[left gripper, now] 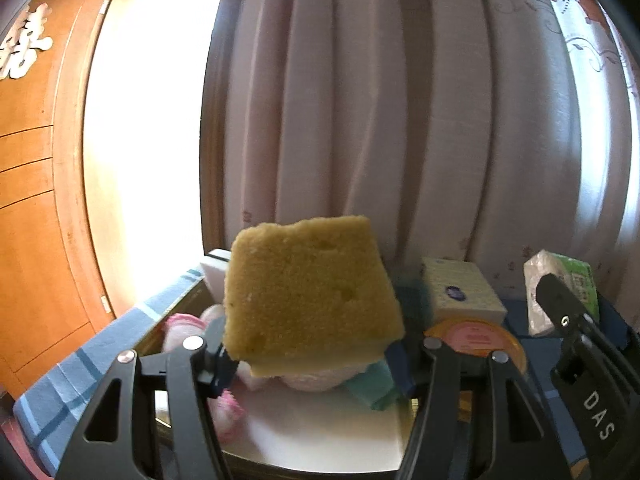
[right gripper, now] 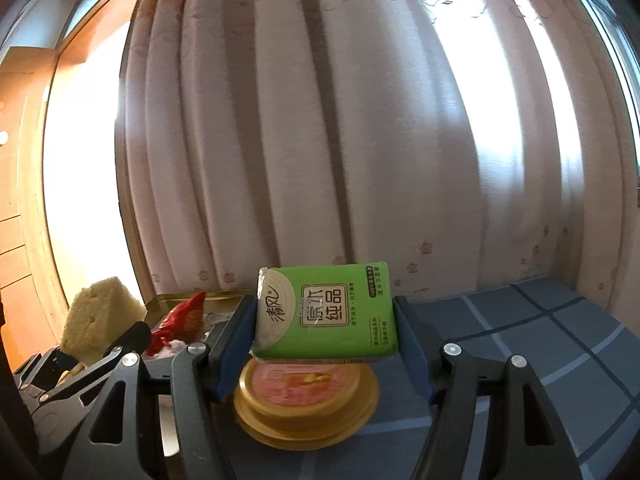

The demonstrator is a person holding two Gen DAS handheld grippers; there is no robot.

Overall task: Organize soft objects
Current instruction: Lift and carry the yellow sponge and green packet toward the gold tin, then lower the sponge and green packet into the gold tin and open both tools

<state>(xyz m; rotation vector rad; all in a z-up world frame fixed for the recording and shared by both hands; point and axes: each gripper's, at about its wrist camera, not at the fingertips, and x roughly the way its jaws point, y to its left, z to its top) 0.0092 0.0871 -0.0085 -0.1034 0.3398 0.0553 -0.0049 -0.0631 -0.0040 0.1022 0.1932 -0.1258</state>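
My left gripper (left gripper: pixel 310 354) is shut on a yellow sponge (left gripper: pixel 308 292), held in the air above an open metal tin (left gripper: pixel 180 304). The tin holds pink and white soft cloths (left gripper: pixel 184 330) and a teal cloth (left gripper: pixel 372 386). My right gripper (right gripper: pixel 325 332) is shut on a green tissue pack (right gripper: pixel 326 314), lifted over a round gold-rimmed can (right gripper: pixel 308 400). In the right wrist view the sponge (right gripper: pixel 100 316) and the left gripper's arm show at the left; in the left wrist view the tissue pack (left gripper: pixel 560 292) and the right gripper's finger (left gripper: pixel 560 308) show at the right.
A blue checked cloth (right gripper: pixel 520 336) covers the surface. A pale box with a blue logo (left gripper: pixel 460 292) and the round can (left gripper: pixel 476 340) stand right of the tin. A red wrapper (right gripper: pixel 180 320) lies in the tin. Pleated curtains (left gripper: pixel 400 120) hang behind; a wooden cabinet (left gripper: pixel 32 200) stands left.
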